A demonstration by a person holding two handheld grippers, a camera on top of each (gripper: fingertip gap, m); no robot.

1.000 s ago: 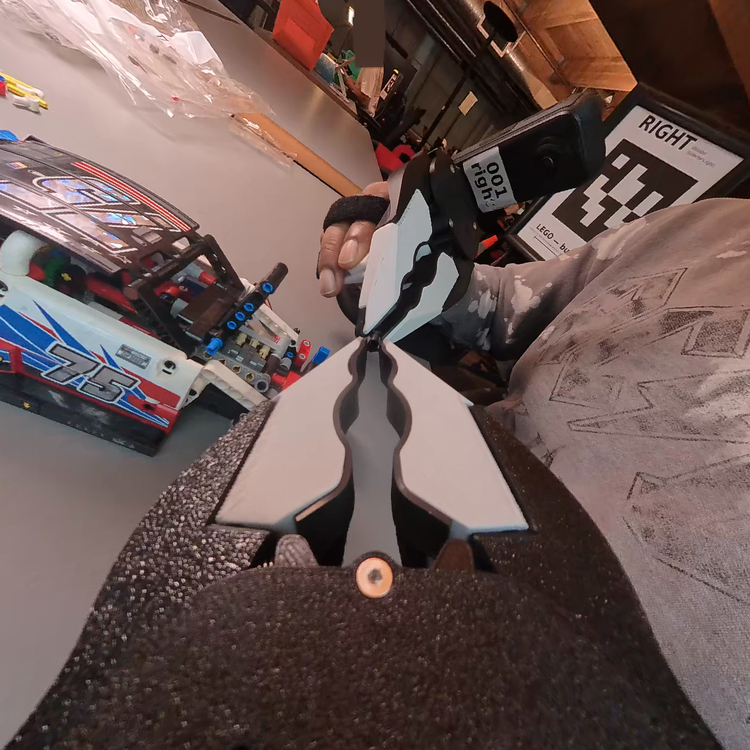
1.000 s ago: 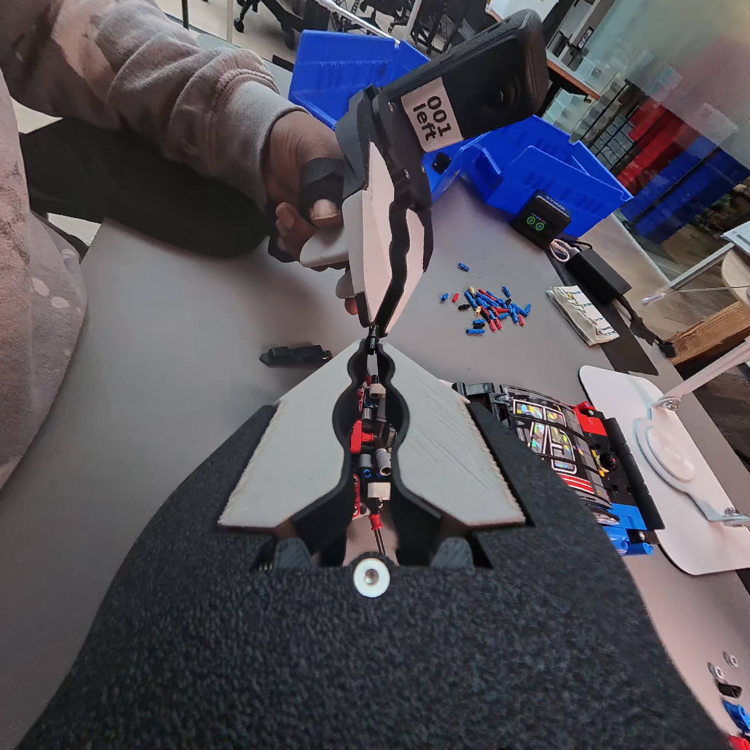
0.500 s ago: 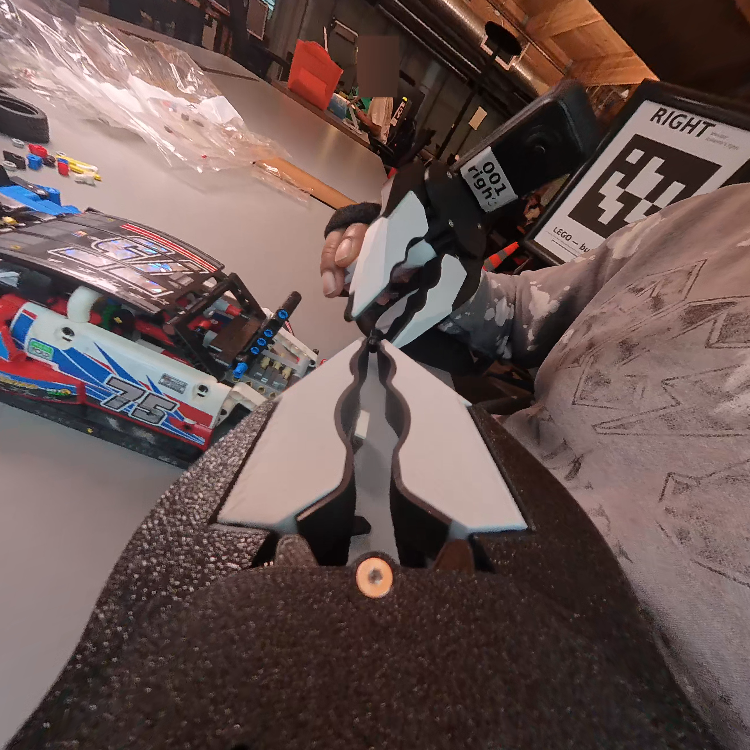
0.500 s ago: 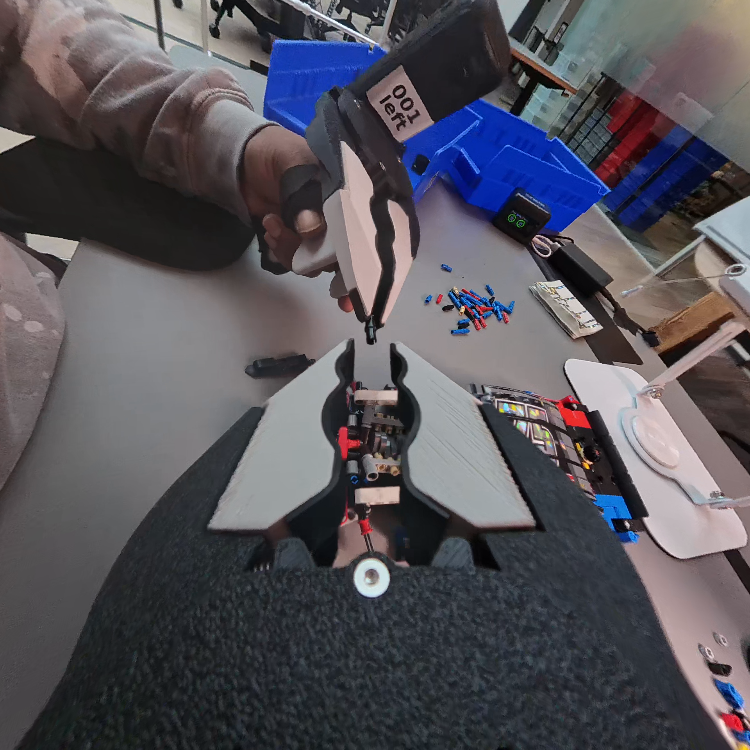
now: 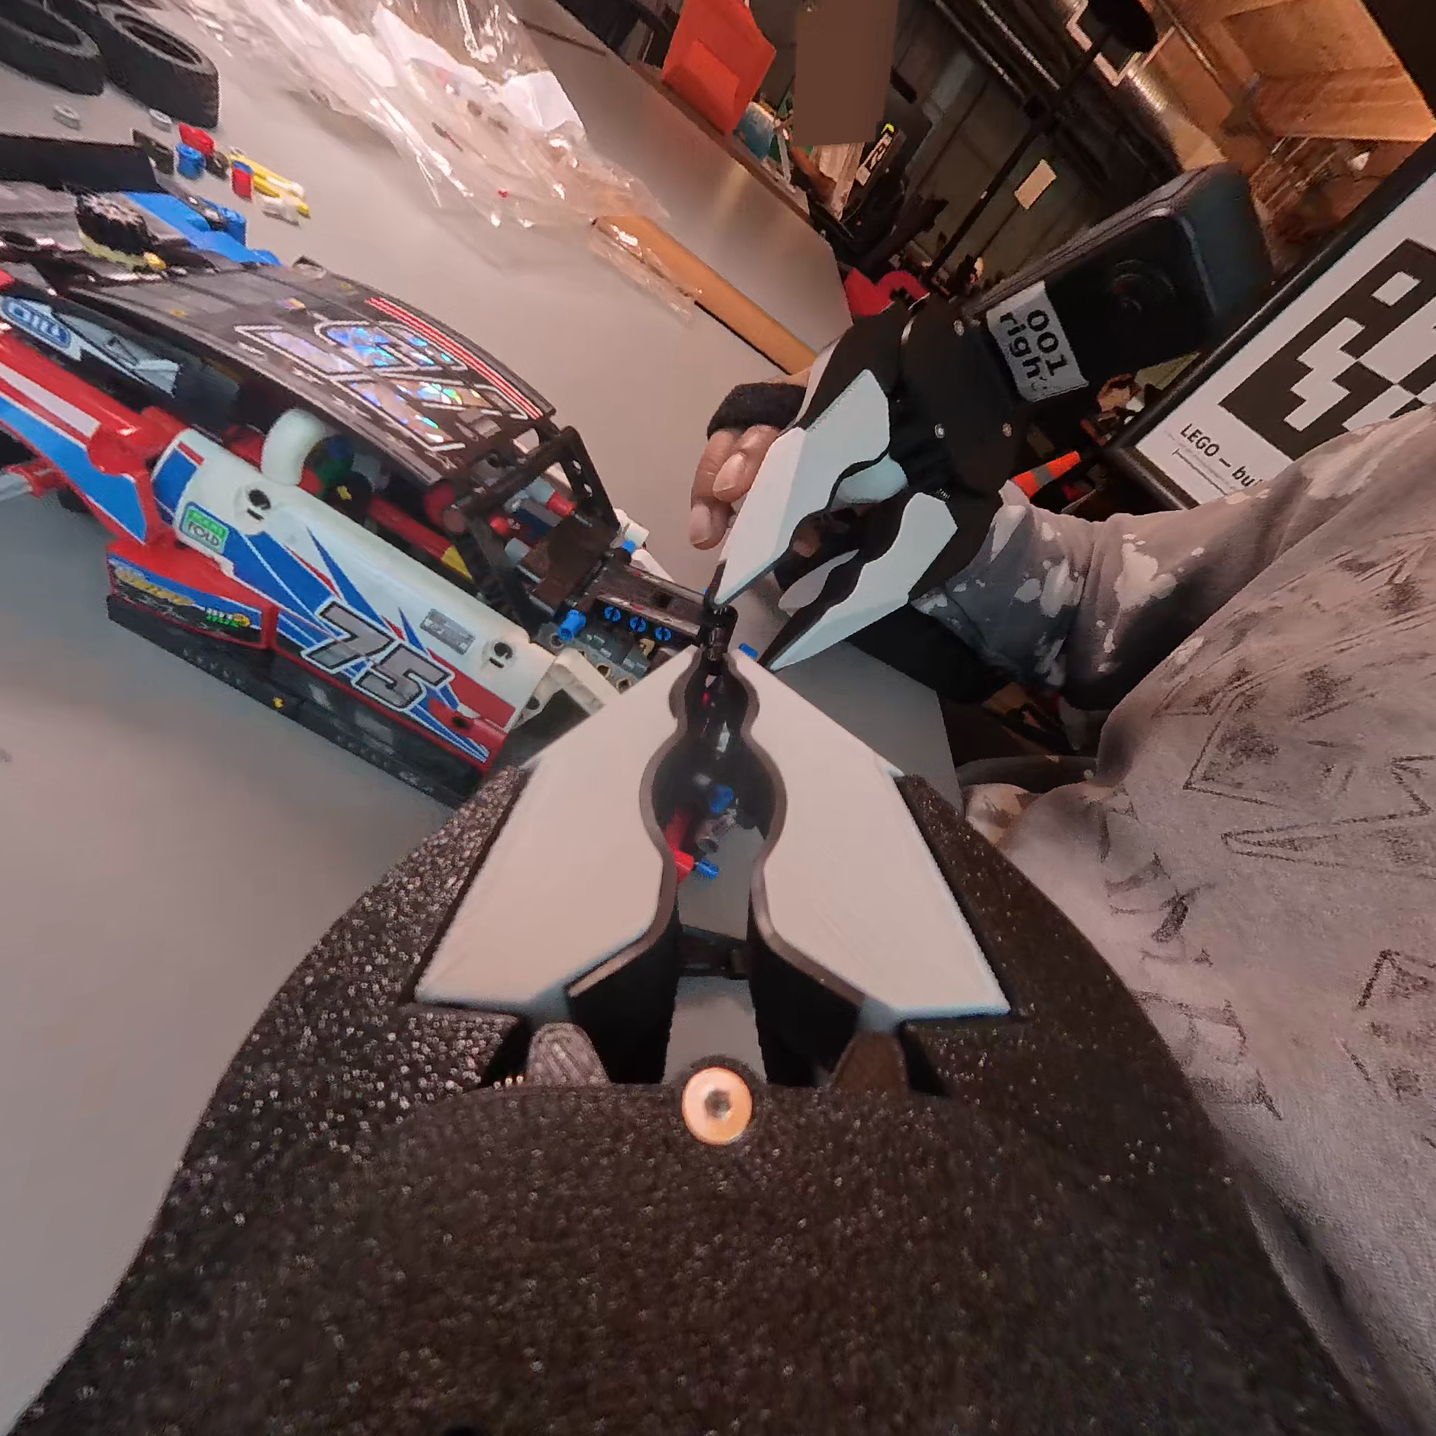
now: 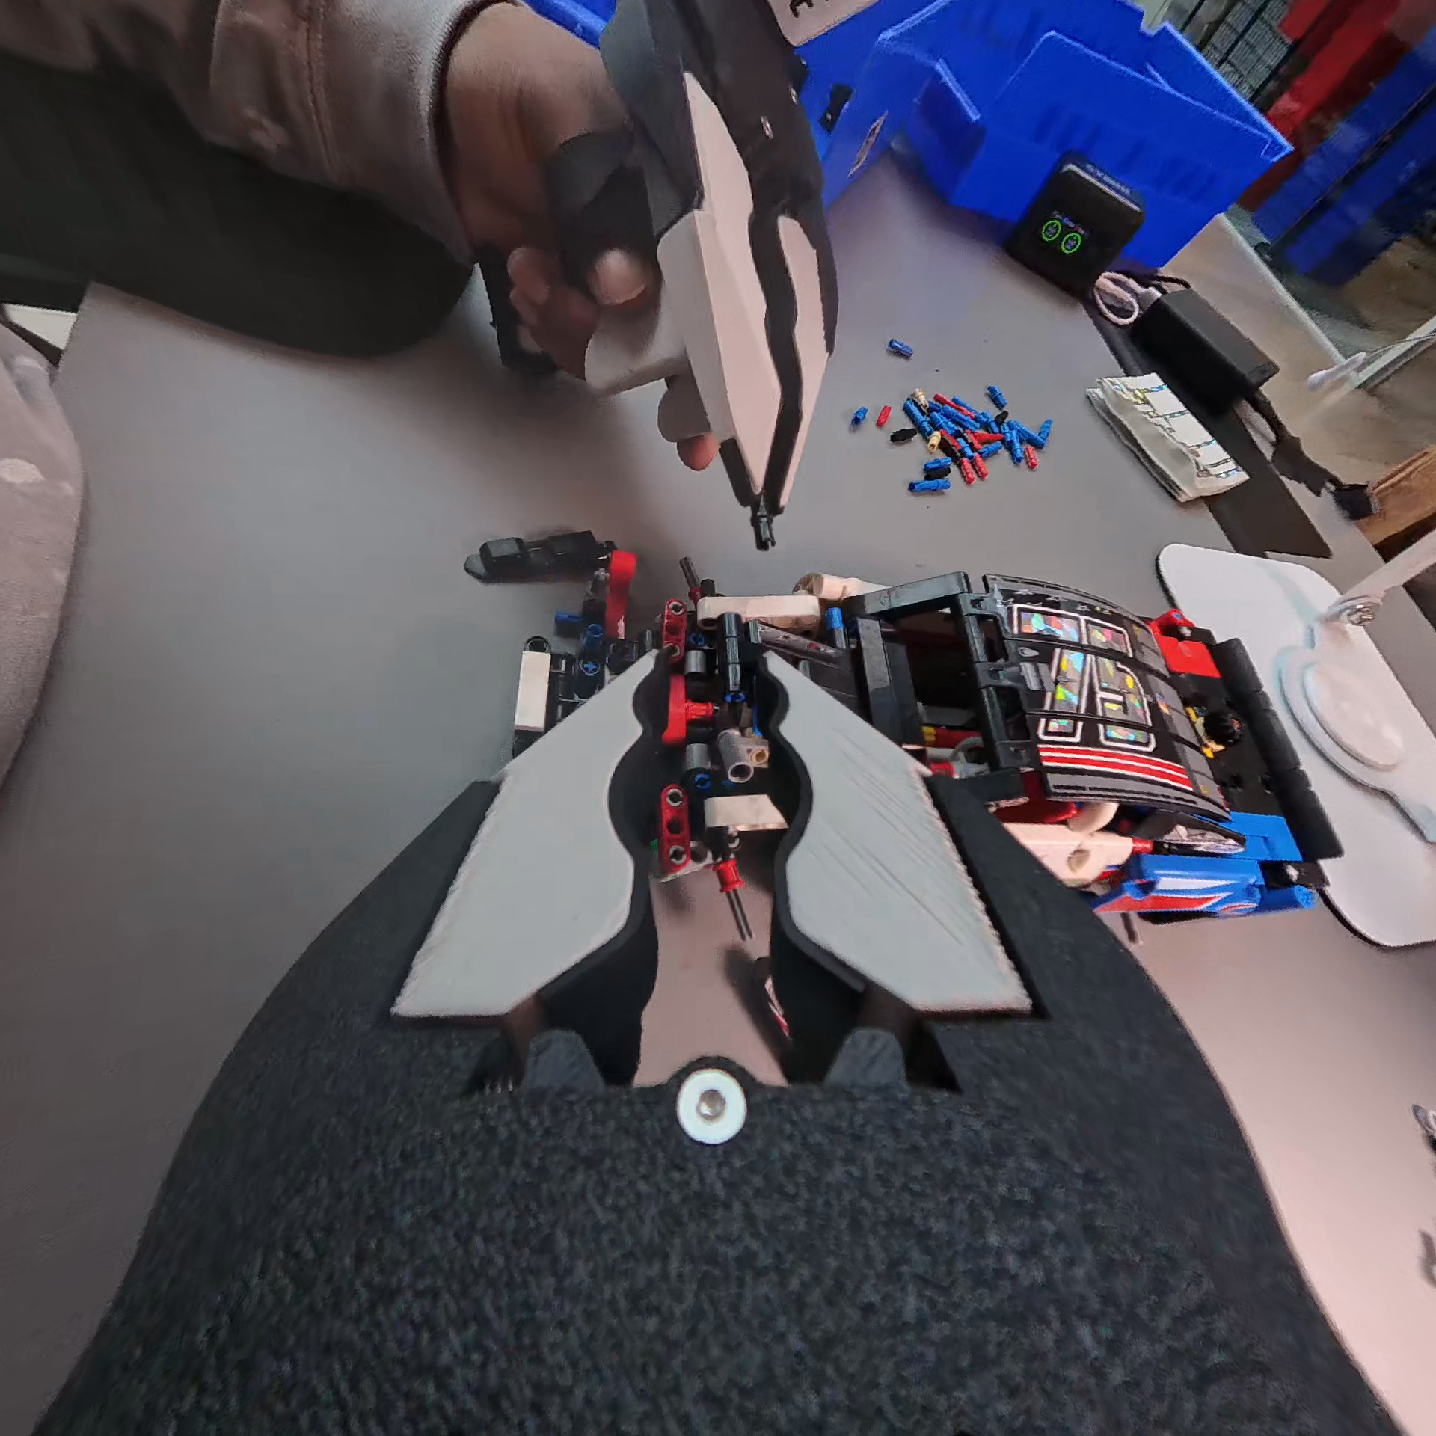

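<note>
A toy brick race car, white, red and blue with a black roof, lies on the grey table (image 5: 311, 544) (image 6: 1049, 699). My left gripper (image 5: 715, 664) is shut on a small black pin (image 5: 719, 625) that sticks out of its tips. In the right wrist view the left gripper (image 6: 765, 497) holds the pin (image 6: 765, 527) a little above the car's open mechanical end. My right gripper (image 6: 711, 660) is open and empty, hovering right over that end; in the left wrist view (image 5: 746, 631) one of its fingertips sits right by the pin.
A pile of small blue and red pins (image 6: 963, 439), a loose black part (image 6: 544, 555), a folded booklet (image 6: 1165, 443), a black device (image 6: 1076, 221), blue bins (image 6: 1088, 116) and a white lamp base (image 6: 1321, 738) surround the car. Tyres (image 5: 155, 62), plastic bags (image 5: 466, 116) and a framed sign (image 5: 1321, 350) lie beyond. The gap from one gripper's tips to the other's is roughly 4 centimetres.
The two grippers met tip to tip on the pin. My right gripper opened and let go, then dropped over the car's open end. My left gripper kept the pin and came closer to the car.
</note>
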